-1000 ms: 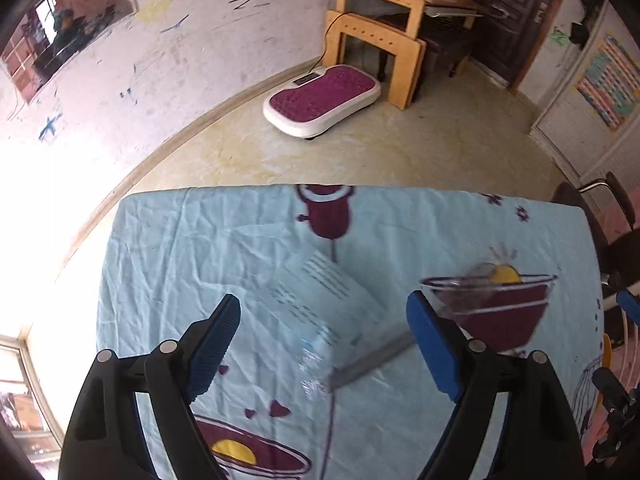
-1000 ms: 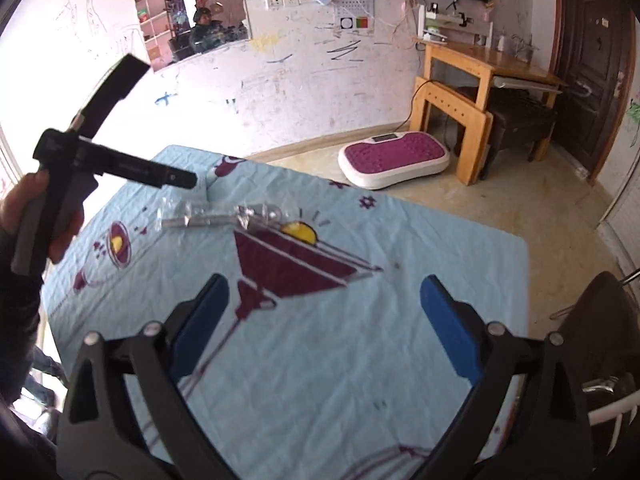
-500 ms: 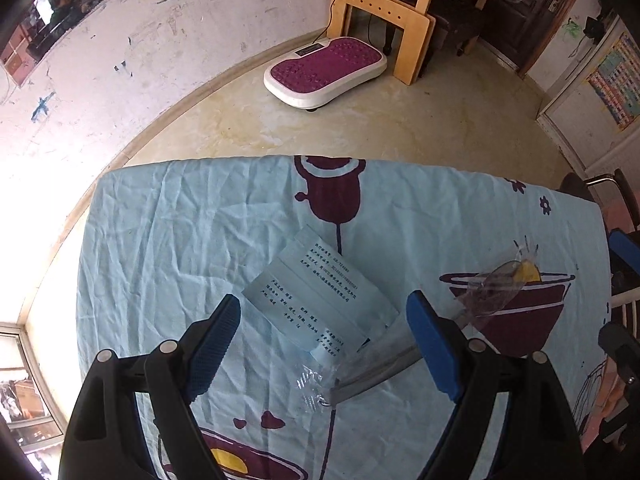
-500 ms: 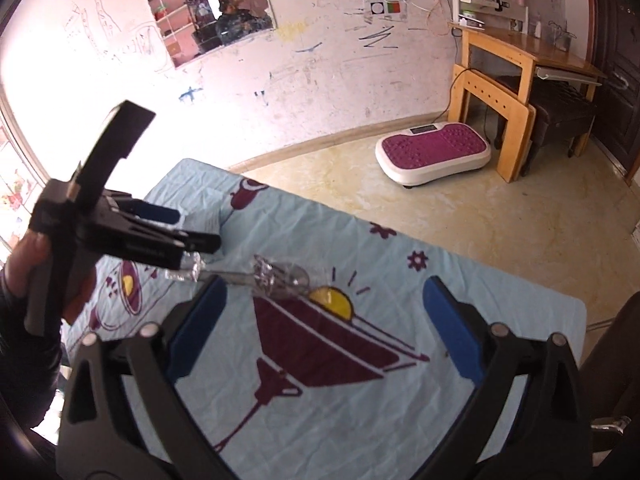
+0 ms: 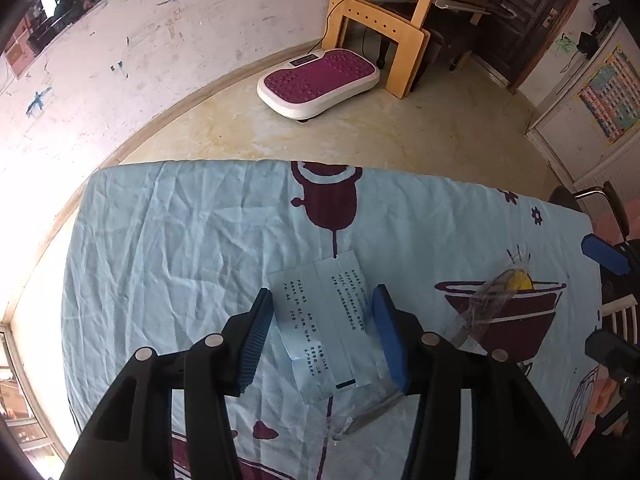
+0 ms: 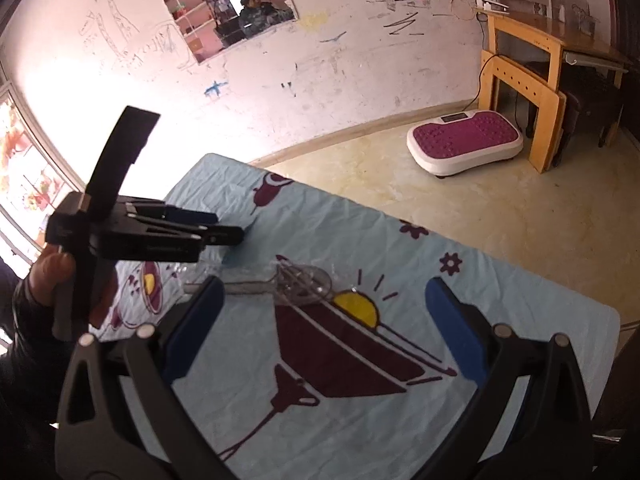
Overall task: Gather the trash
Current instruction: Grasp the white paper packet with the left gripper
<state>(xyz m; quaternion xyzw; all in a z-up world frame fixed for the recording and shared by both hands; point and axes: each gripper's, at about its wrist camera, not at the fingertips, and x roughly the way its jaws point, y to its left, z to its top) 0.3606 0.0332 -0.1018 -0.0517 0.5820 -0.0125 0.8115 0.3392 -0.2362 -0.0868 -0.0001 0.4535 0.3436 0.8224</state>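
A clear plastic wrapper with printed text (image 5: 326, 320) lies flat on the light-blue patterned tablecloth (image 5: 180, 248). My left gripper (image 5: 322, 334) is low over it, jaws partly closed with the wrapper between the blue pads, not pinched. A second, long clear plastic wrapper (image 5: 486, 304) lies to the right across the printed bowl; it also shows in the right wrist view (image 6: 288, 284). My right gripper (image 6: 324, 320) is open and empty above the cloth, near that crumpled wrapper. The left gripper (image 6: 224, 234) shows from the side in the right wrist view.
The cloth-covered table ends at a far edge (image 5: 320, 162) above a tiled floor. A purple and white vibration platform (image 5: 320, 80) and a wooden desk (image 5: 384, 8) stand by the wall. A chair (image 5: 600, 208) is at the table's right side.
My left gripper has come down over the printed wrapper and its jaws have narrowed around it. My right gripper has moved forward and lower, toward the crumpled wrapper.
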